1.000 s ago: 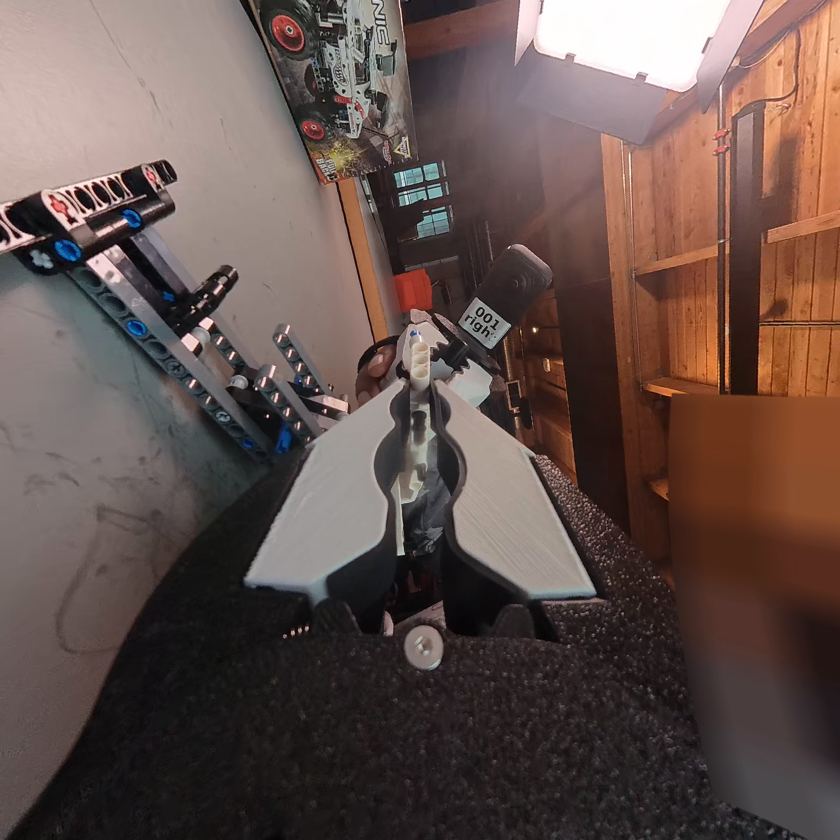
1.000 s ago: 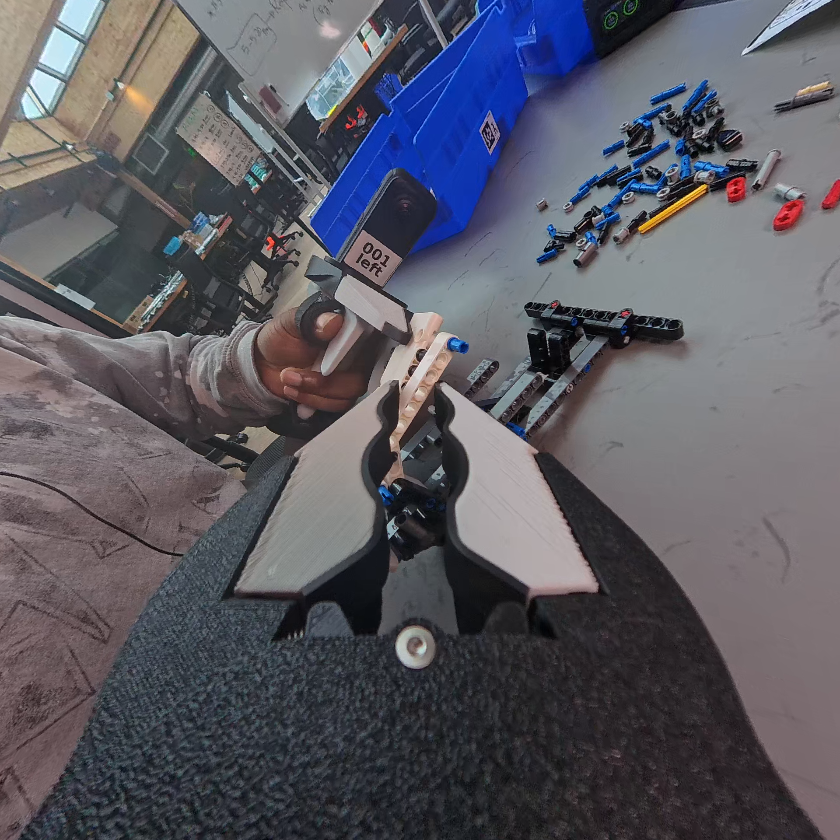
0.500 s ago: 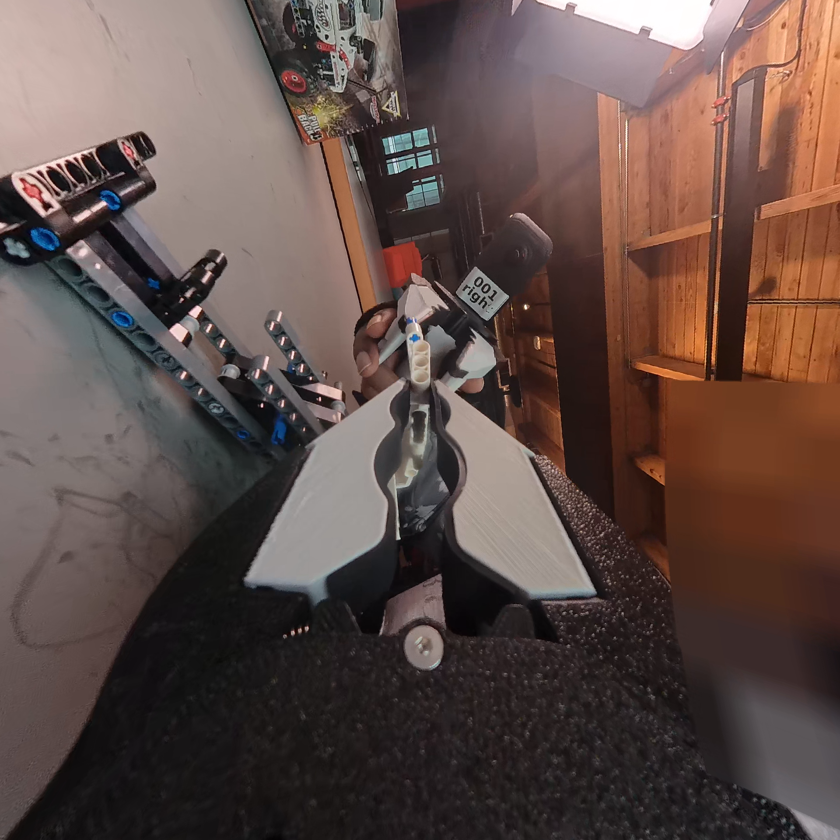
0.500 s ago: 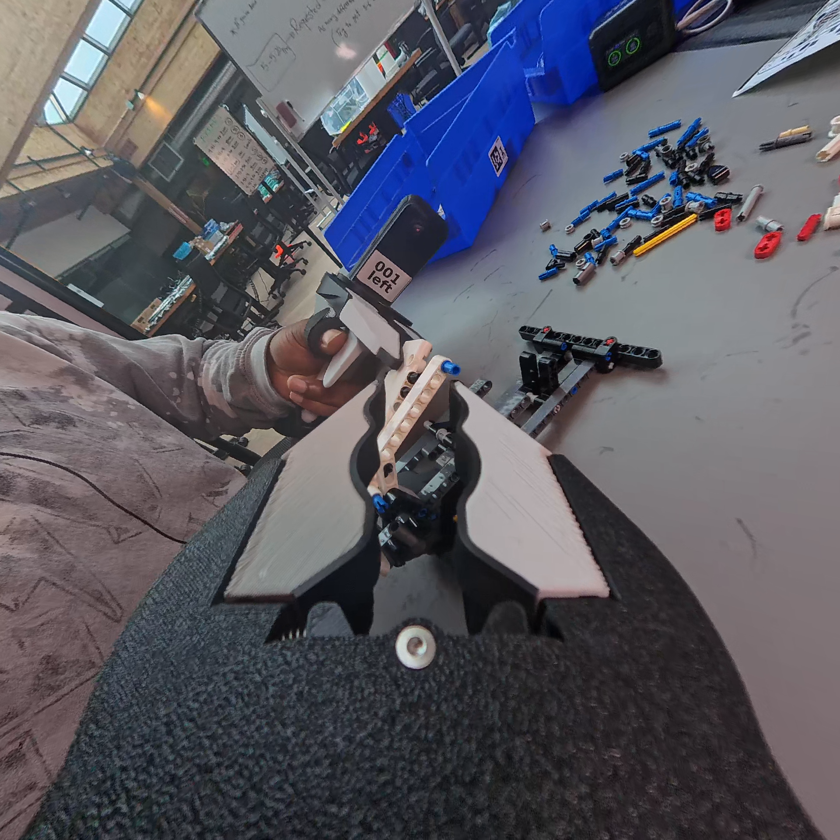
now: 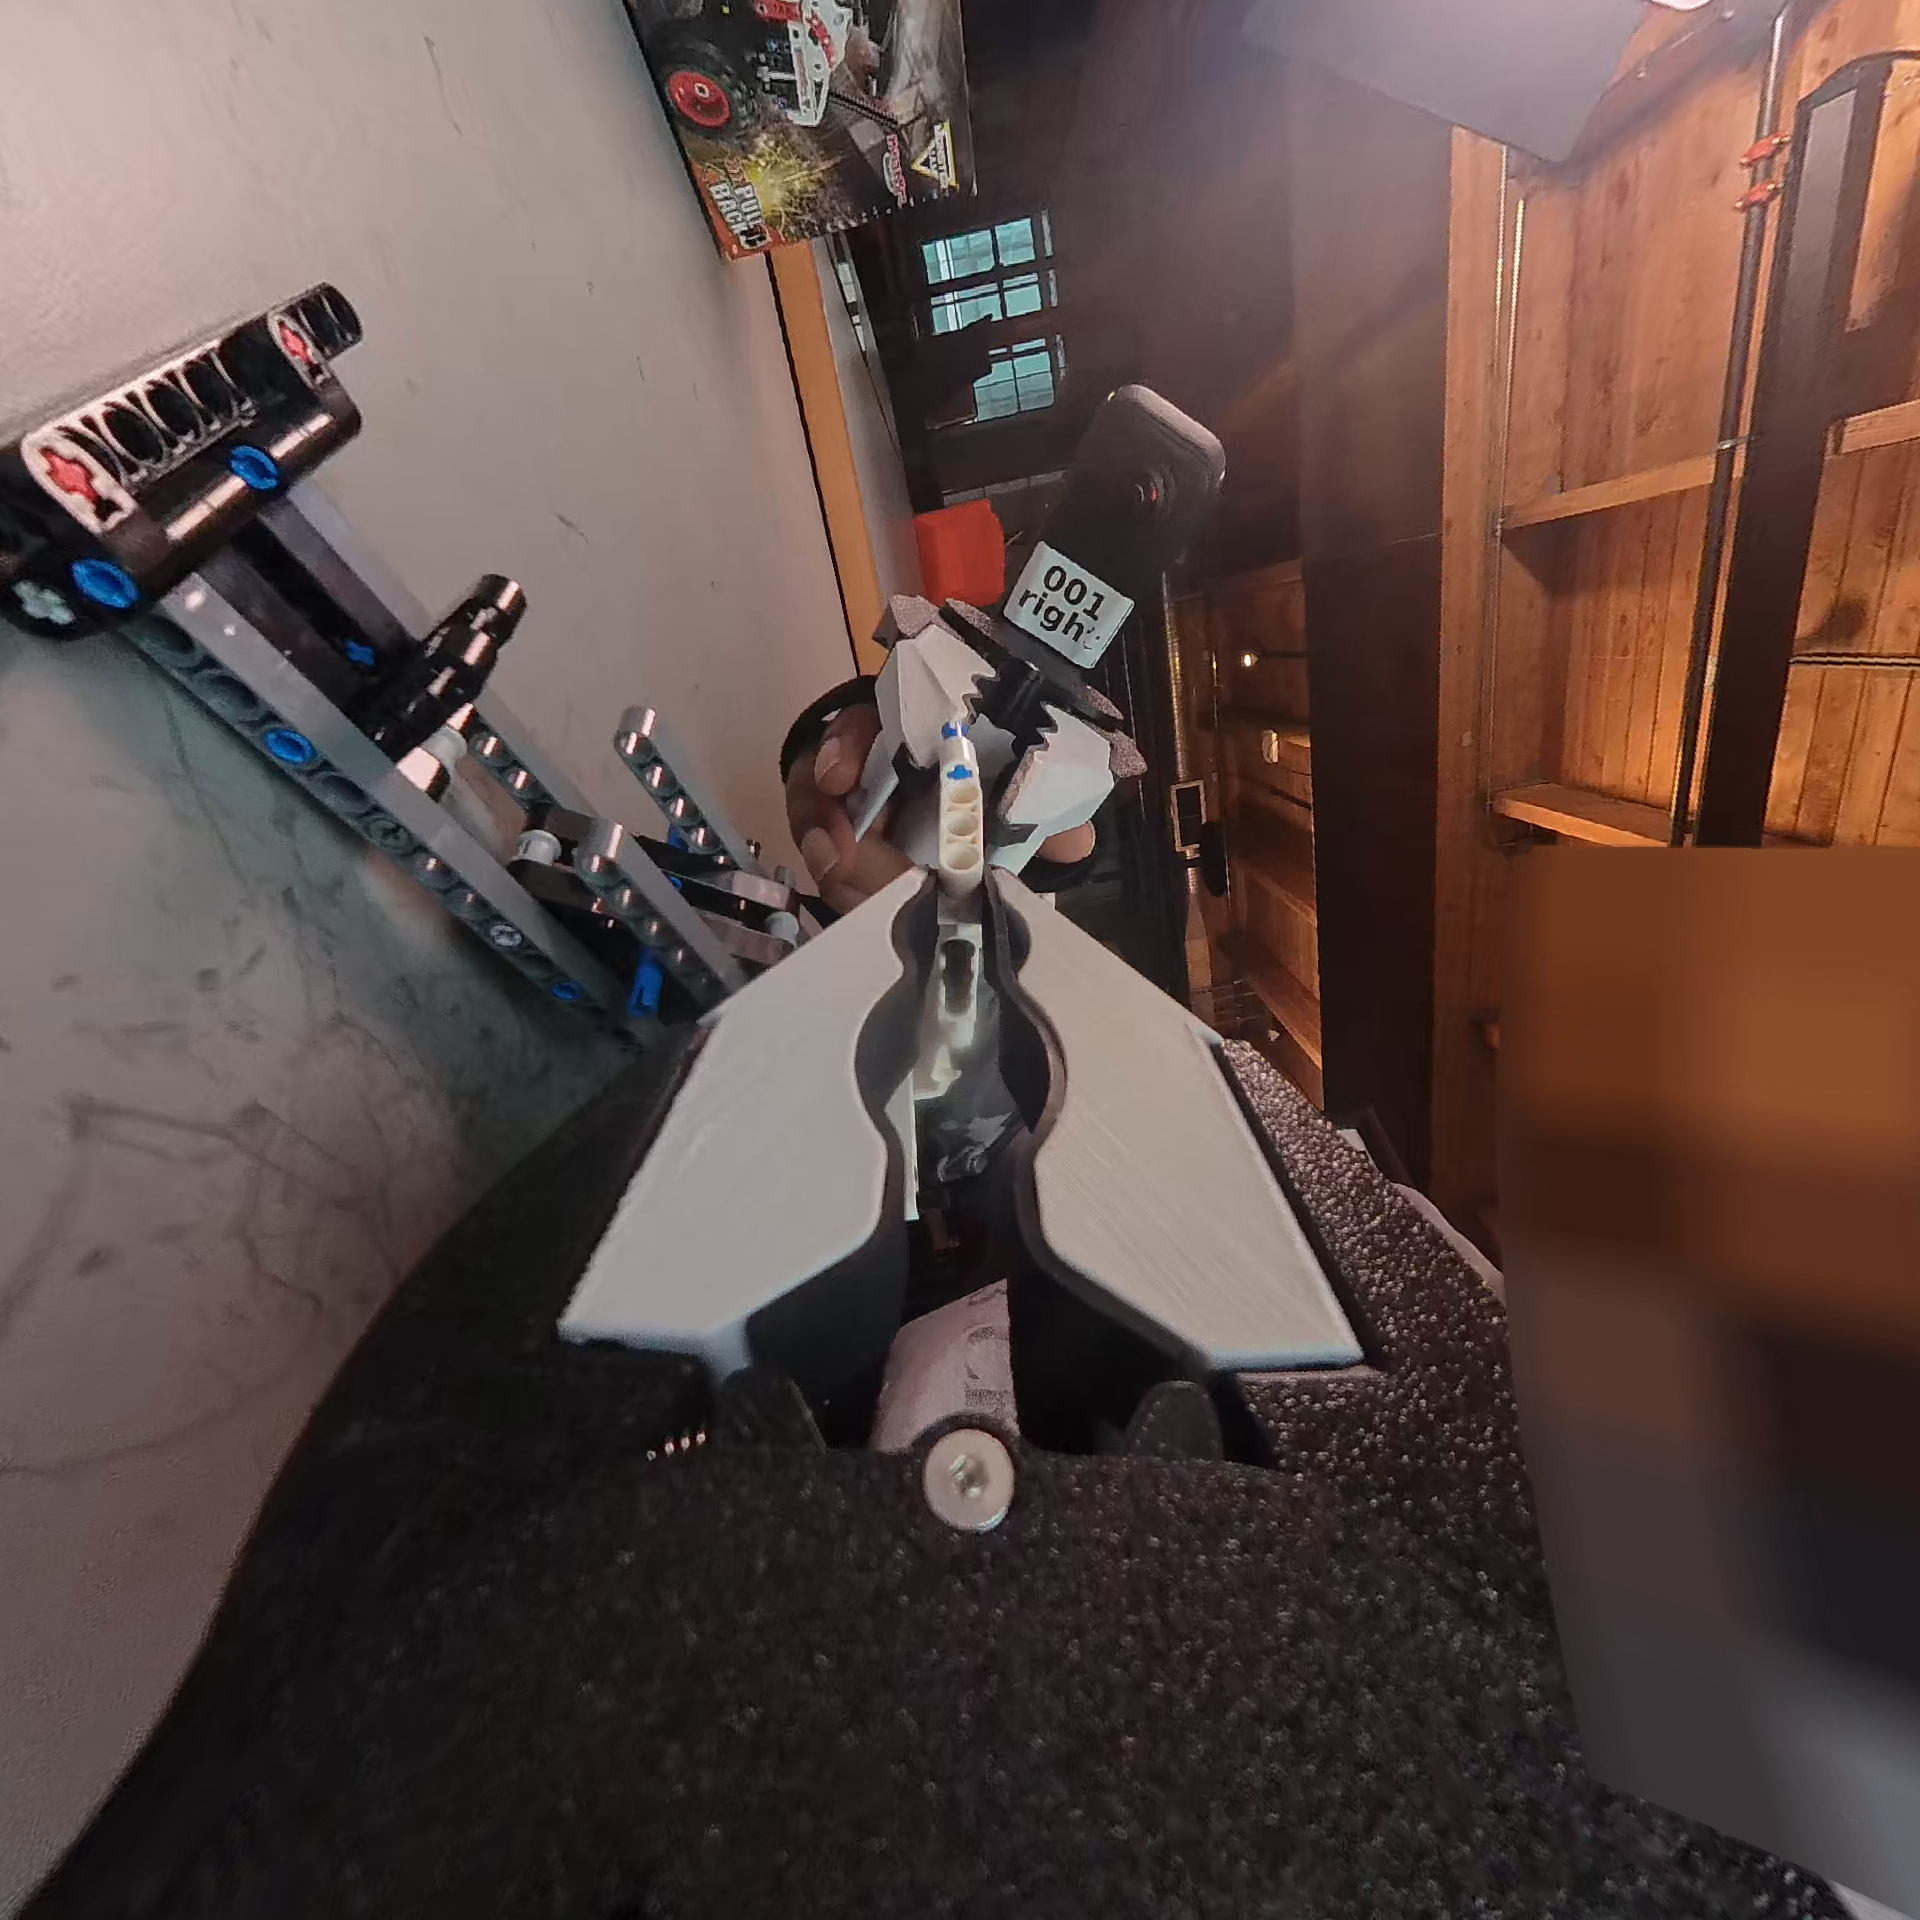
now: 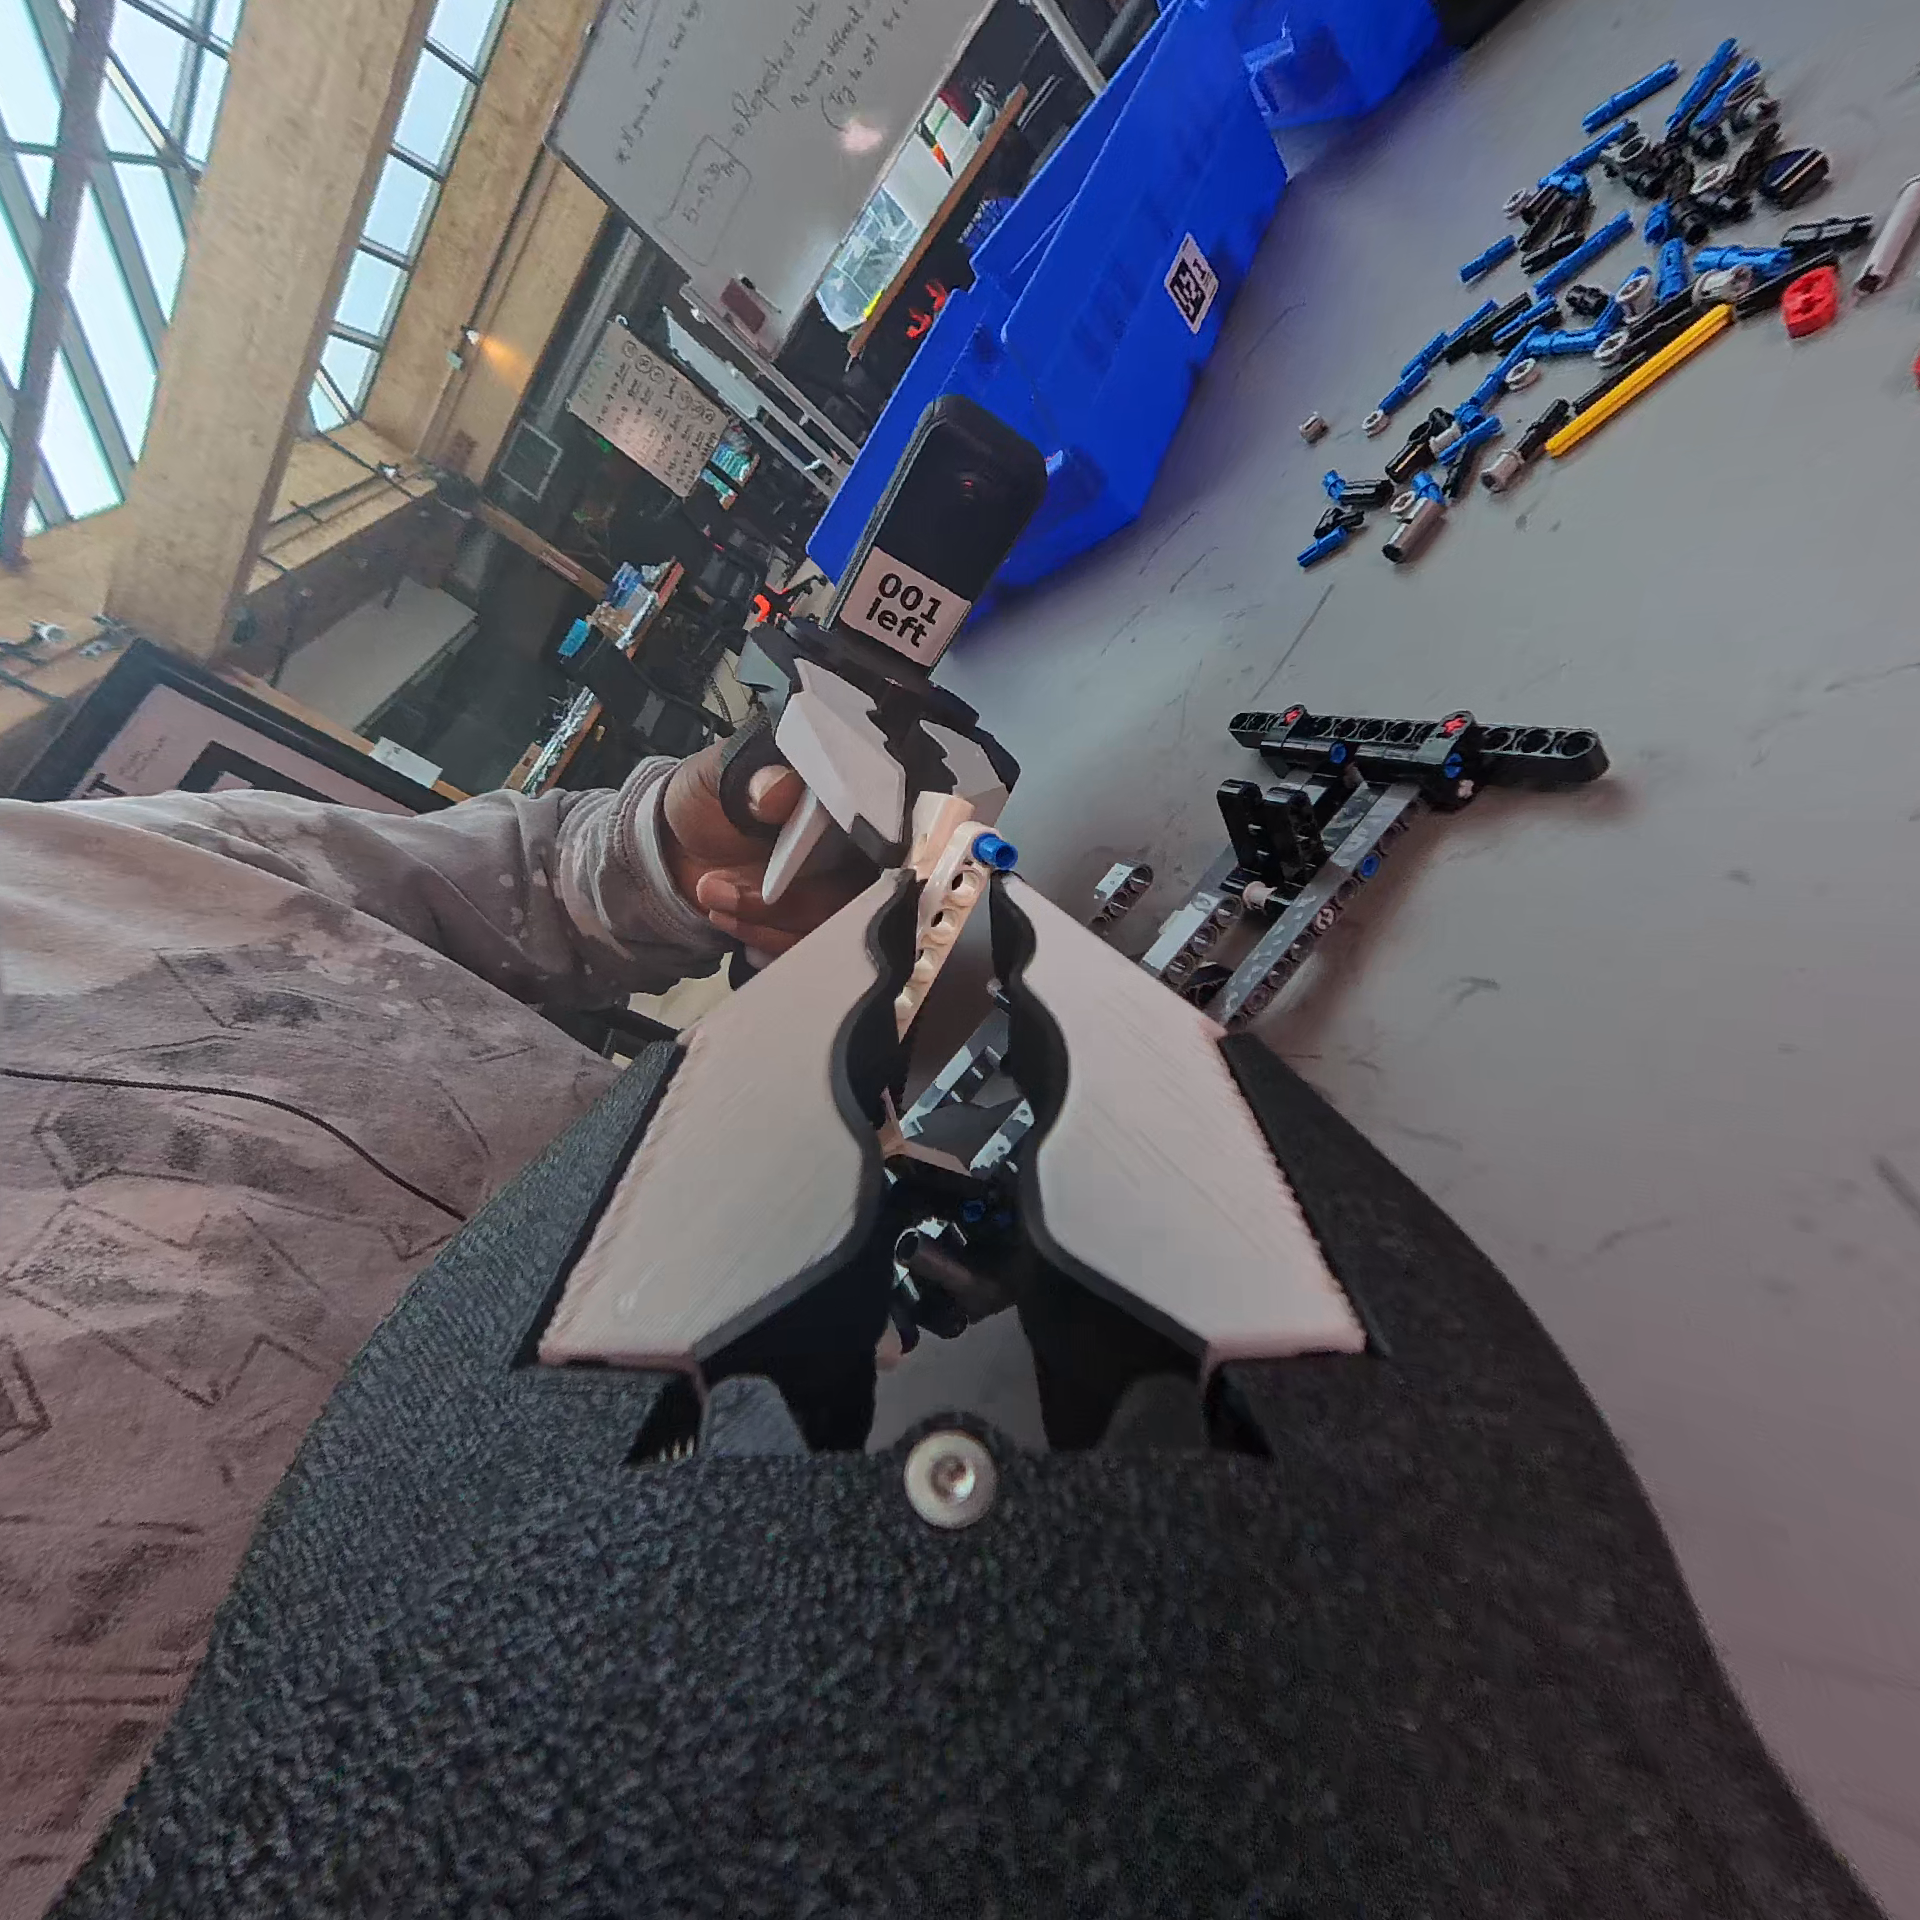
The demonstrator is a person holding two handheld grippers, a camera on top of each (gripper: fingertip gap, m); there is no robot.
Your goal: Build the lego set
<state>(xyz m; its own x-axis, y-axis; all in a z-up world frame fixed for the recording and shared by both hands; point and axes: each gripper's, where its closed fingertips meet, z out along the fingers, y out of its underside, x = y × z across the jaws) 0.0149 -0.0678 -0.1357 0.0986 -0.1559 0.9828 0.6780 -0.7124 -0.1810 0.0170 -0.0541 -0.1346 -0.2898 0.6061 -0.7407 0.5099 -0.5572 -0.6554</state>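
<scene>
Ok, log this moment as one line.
left tool: shut on white beam | right tool: shut on white beam | blue pin at beam tip | chassis on table

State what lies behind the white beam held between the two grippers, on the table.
Behind the white beam lies a black-and-grey frame assembly on the grey table; its near end is hidden by the right gripper.

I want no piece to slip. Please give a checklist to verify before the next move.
1. Left claw shut on white beam: ok.
2. Right claw also closed on this beam: ok.
3. Blue pin at beam's end fully seated: cannot tell.
4. Chassis lying on table, apart from both claws: ok.
5. Loose parts away from the chassis: ok.
</scene>
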